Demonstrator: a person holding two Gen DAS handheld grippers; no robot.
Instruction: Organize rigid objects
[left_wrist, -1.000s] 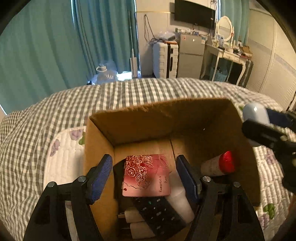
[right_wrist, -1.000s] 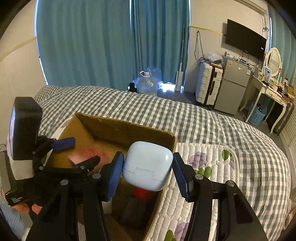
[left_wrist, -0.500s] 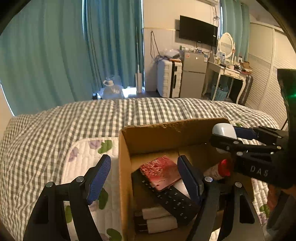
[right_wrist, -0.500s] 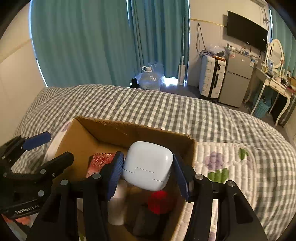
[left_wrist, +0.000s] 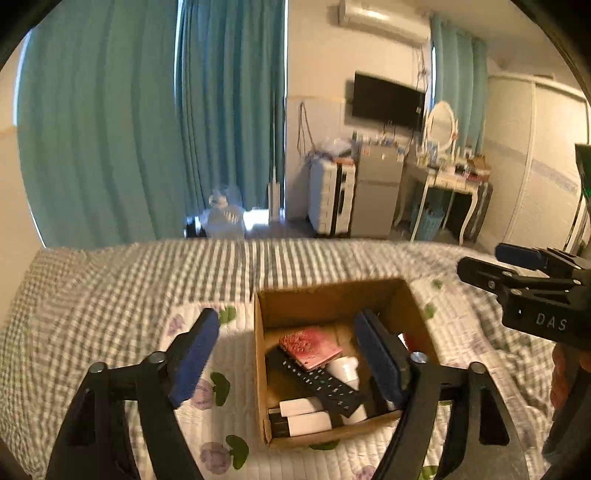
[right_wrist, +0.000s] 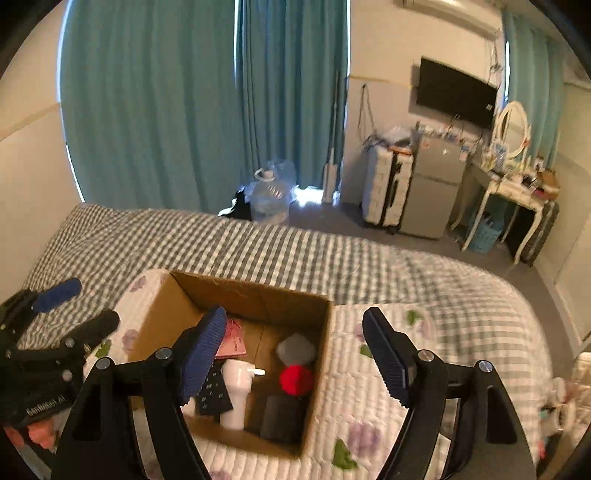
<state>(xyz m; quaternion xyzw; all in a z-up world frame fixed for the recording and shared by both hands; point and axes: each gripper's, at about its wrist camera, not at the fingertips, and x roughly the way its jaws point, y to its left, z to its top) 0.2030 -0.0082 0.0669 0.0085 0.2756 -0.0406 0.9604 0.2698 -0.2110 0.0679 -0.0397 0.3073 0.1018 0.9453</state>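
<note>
An open cardboard box (left_wrist: 332, 295) (right_wrist: 258, 291) sits on a quilted floral mat on the bed. It holds a red patterned card (left_wrist: 310, 343) (right_wrist: 232, 338), a black remote (left_wrist: 317, 384), white chargers (left_wrist: 306, 415), a white plug-shaped item (right_wrist: 238, 391), a red-capped bottle (right_wrist: 295, 380) and the pale rounded case (right_wrist: 297, 347), lying in shadow. My left gripper (left_wrist: 284, 365) is open and empty, raised above the box. My right gripper (right_wrist: 295, 354) is open and empty, also above the box; it also shows in the left wrist view (left_wrist: 495, 262).
The box rests on a quilted floral mat (right_wrist: 373, 406) on a grey checked bedspread (right_wrist: 332, 258). Beyond the bed stand teal curtains, a water jug (right_wrist: 269, 195), a suitcase, a small fridge and a dressing table (right_wrist: 517, 184).
My right gripper has opened and let go of the pale case, which now lies in the box. Both grippers have risen and pulled back from the box.
</note>
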